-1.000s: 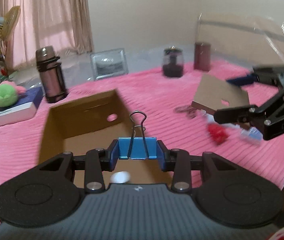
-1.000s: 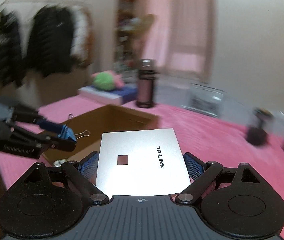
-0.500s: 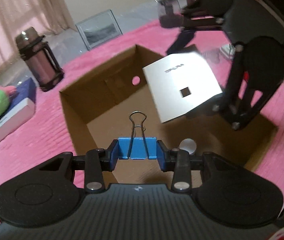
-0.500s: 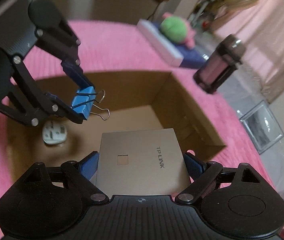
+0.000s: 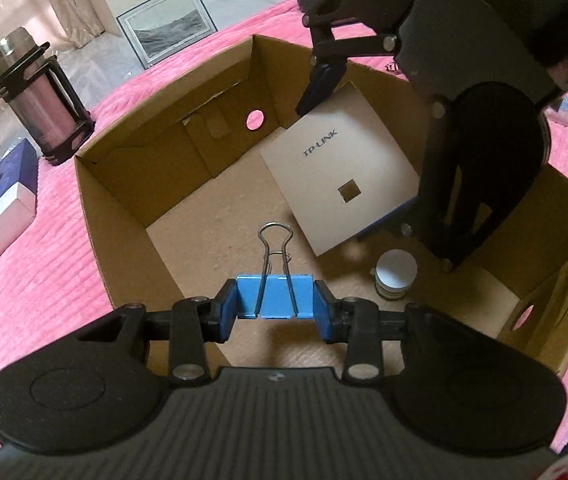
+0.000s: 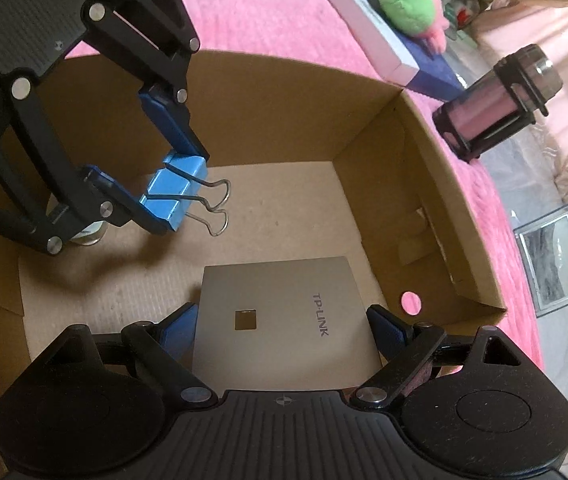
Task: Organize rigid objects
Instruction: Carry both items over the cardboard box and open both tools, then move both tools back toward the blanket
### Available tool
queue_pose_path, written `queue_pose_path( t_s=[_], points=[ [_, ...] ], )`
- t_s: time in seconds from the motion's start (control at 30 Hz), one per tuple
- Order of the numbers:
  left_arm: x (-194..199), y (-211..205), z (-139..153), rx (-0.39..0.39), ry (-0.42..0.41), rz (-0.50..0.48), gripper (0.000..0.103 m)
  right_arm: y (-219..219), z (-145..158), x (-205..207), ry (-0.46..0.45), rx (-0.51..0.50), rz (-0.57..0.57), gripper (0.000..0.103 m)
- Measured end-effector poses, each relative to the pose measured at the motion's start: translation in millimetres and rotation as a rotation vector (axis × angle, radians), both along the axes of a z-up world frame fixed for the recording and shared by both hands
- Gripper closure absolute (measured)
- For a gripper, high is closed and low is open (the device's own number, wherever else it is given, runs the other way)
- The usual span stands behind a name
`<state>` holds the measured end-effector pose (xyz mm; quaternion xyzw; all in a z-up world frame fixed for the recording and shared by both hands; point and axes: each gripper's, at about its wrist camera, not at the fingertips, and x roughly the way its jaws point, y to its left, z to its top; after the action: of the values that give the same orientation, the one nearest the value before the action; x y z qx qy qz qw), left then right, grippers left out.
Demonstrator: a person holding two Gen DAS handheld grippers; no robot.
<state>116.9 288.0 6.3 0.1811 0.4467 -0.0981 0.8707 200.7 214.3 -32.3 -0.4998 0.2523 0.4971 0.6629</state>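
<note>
Blue binder clip [image 5: 275, 295] with wire handles; flat grey TP-LINK panel [image 6: 280, 320].

We see a blue metal binder clip [image 5: 274, 295] with silver wire handles, suspended above the floor of the open brown cardboard box [image 5: 124, 248], handles pointing forward. A flat, square, silver-grey TP-LINK panel [image 6: 280, 316] sits tilted low inside that box. A small white-lidded round jar [image 5: 394, 274] stands upright on the box floor.

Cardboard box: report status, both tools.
Left tool shut on binder clip. Right tool grips TP-LINK panel. Both over cardboard box. Small jar inside.
</note>
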Motion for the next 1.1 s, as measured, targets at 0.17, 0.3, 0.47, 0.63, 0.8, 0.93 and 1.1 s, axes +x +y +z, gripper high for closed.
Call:
queue_pose_path(
  t_s=[0.17,0.3,0.47,0.63,0.8,0.93,1.1],
  points=[
    [3.7,0.4,-2.4,0.000,0.013,0.000,0.069,2.2,-3.6,-3.9,0.005,0.002,0.007,0.017],
    [8.2,2.9,-3.5,-0.004,0.014,0.021,0.070,1.8,-1.9,-4.8,-0.014,0.024,0.001,0.017],
    [1.1,6.2,5.9,-0.023,-0.024,0.048,0.070,-9.9,18.2,-7.3,0.000,0.116,-0.040,0.017],
    [-18.2,3.0,30.4,-0.084,-0.109,0.095,0.070,-40.6,49.3,-21.7,0.029,0.269,-0.105,0.017],
    [-43.9,-14.0,58.5,-0.164,-0.211,0.153,0.070,-93.7,81.8,-46.2,0.106,0.506,-0.244,0.017],
    [-70.1,-39.3,77.9,-0.228,-0.286,0.184,0.070,-144.7,96.1,-68.7,0.173,0.675,-0.353,0.017],
    [-102.0,-78.7,91.5,-0.274,-0.360,0.202,0.070,-208.5,96.0,-99.3,0.192,0.808,-0.495,0.017]
  ],
)
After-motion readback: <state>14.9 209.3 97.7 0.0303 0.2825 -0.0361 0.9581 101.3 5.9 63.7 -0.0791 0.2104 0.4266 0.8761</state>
